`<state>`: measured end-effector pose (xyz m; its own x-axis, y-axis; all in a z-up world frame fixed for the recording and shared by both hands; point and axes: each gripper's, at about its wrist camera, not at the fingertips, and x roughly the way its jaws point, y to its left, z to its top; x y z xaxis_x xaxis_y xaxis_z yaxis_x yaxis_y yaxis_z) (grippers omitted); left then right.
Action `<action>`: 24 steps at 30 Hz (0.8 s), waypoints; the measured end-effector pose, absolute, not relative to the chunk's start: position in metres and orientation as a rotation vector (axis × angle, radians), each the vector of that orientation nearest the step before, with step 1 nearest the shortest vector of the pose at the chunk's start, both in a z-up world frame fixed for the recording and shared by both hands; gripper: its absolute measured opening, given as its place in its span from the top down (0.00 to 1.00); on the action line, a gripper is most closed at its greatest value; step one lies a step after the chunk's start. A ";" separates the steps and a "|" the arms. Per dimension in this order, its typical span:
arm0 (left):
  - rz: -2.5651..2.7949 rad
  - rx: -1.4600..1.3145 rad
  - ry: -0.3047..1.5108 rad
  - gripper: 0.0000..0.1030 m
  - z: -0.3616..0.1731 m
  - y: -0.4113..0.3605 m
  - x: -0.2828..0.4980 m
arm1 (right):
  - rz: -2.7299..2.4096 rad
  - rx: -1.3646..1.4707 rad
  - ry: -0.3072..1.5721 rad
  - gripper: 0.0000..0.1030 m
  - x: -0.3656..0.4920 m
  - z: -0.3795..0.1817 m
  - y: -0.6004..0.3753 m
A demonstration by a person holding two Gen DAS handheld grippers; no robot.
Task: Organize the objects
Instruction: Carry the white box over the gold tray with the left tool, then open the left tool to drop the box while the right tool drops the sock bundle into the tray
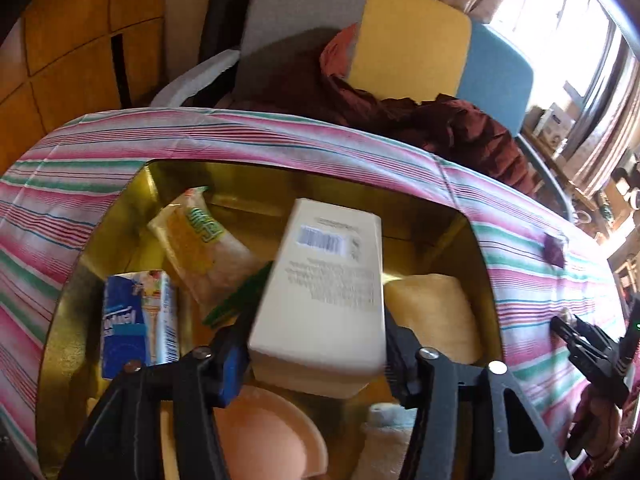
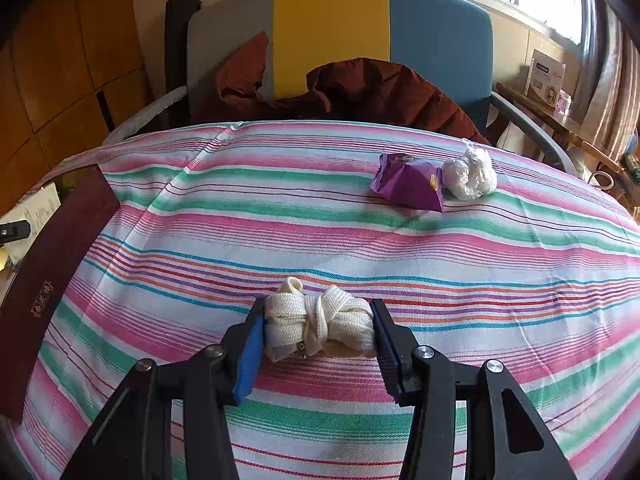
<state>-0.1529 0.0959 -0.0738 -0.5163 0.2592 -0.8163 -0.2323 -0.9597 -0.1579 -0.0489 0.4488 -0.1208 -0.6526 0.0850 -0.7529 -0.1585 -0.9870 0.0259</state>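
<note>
the left claw (image 1: 318,344) gripped a cream rectangular box (image 1: 320,288) tilted over the gold-lined tray (image 1: 120,216); it might slip. the right claw (image 2: 318,332) clamped a knotted white webbing bundle (image 2: 318,326).

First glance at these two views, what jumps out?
The left gripper holds a cream box above the gold-lined box full of packets. The right gripper is closed on a knotted white strap bundle on the striped cloth, with a purple wrapper farther back.
</note>
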 end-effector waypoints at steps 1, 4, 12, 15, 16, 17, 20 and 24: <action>2.522 -1.375 -0.054 0.35 -0.075 0.094 -0.153 | 2.736 -1.240 0.134 0.51 -0.049 -0.121 0.449; 2.541 -1.340 -0.160 0.34 -0.073 0.081 -0.144 | 2.735 -1.239 0.130 0.51 -0.049 -0.121 0.449; 2.594 -1.151 -0.347 0.34 -0.071 0.058 -0.085 | 2.728 -1.231 0.113 0.51 -0.048 -0.121 0.446; 2.593 -1.080 -0.347 0.34 -0.073 0.059 -0.068 | 2.718 -1.226 0.099 0.51 -0.048 -0.120 0.444; 2.585 -1.063 -0.346 0.34 -0.073 0.060 -0.062 | 2.714 -1.225 0.097 0.51 -0.047 -0.120 0.443; 2.574 -1.048 -0.348 0.34 -0.074 0.061 -0.058 | 2.711 -1.226 0.098 0.51 -0.047 -0.119 0.442; 2.554 -1.018 -0.334 0.34 -0.073 0.065 -0.046 | 2.707 -1.232 0.111 0.51 -0.044 -0.119 0.440; 2.556 -0.986 -0.274 0.34 -0.069 0.071 -0.034 | 2.719 -1.248 0.155 0.51 -0.039 -0.116 0.434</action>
<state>-0.0336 0.0708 -0.0692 -0.6784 0.4202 -0.6027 -0.2828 -0.9065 -0.3136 -0.0392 0.4343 -0.1157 -0.6442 0.0892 -0.7597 -0.1753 -0.9840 0.0330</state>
